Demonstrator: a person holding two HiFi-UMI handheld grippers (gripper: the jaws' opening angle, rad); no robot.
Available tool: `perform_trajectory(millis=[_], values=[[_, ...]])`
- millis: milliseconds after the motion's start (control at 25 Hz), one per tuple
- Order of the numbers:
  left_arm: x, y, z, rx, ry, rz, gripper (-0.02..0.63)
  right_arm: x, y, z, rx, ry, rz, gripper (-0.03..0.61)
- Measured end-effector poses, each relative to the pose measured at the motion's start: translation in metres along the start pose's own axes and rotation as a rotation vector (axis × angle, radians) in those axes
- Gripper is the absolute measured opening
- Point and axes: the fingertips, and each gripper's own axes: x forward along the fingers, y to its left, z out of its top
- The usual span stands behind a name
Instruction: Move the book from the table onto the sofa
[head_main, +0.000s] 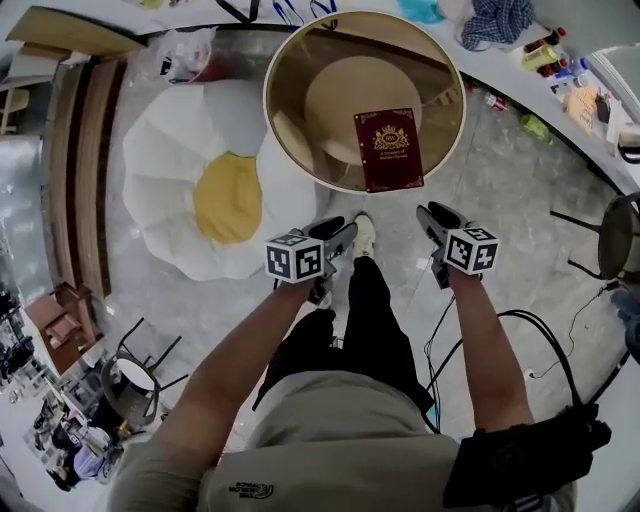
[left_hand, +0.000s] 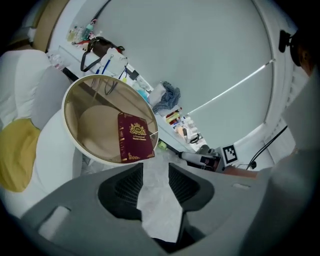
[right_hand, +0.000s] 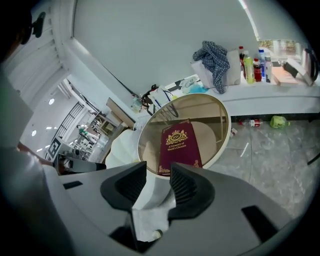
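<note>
A dark red book (head_main: 389, 148) with gold print lies flat on the round glass table (head_main: 290, 140), near its front right rim; it also shows as the book (left_hand: 134, 138) and the book (right_hand: 179, 147). The white sofa (head_main: 170, 160) shaped like a fried egg, with a yellow cushion (head_main: 228, 198), lies left of the table. My left gripper (head_main: 345, 236) and right gripper (head_main: 427, 215) hang over the floor just short of the table. Both are open with nothing between the jaws, as seen at the left gripper (left_hand: 155, 185) and the right gripper (right_hand: 158, 187).
A long white counter (head_main: 575, 110) with bottles, cloths and clutter curves behind and right of the table. A black stool (head_main: 622, 238) stands at right and cables (head_main: 545, 340) lie on the marble floor. A wooden bench (head_main: 85, 170) runs along the left.
</note>
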Motion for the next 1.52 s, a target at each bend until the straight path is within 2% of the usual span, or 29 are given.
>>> perform_trajectory(millis=[200, 320, 480, 640, 840, 1040, 1160, 1520], values=[[0.058, 0.046, 0.004, -0.037, 0.038, 0.066, 0.156, 0.048, -0.043, 0.009, 0.04, 0.034, 0.003, 0.156], [0.085, 0.066, 0.011, -0.045, 0.048, 0.079, 0.161, 0.074, -0.066, 0.016, 0.046, 0.05, 0.0, 0.163], [0.111, 0.091, 0.008, -0.001, 0.095, 0.093, 0.186, 0.103, -0.089, 0.019, 0.035, 0.088, -0.012, 0.178], [0.131, 0.114, 0.014, -0.056, 0.063, 0.105, 0.196, 0.123, -0.106, 0.021, 0.05, 0.084, -0.012, 0.179], [0.158, 0.12, 0.029, -0.101, 0.01, 0.061, 0.196, 0.14, -0.112, 0.017, 0.06, 0.084, 0.016, 0.181], [0.174, 0.123, 0.021, -0.105, 0.037, 0.032, 0.196, 0.147, -0.112, 0.011, 0.103, 0.082, 0.047, 0.179], [0.179, 0.126, 0.018, -0.105, 0.044, 0.044, 0.196, 0.146, -0.112, 0.011, 0.114, 0.068, 0.051, 0.172], [0.175, 0.128, 0.017, -0.063, 0.048, 0.031, 0.19, 0.141, -0.105, 0.013, 0.063, 0.064, 0.056, 0.137]])
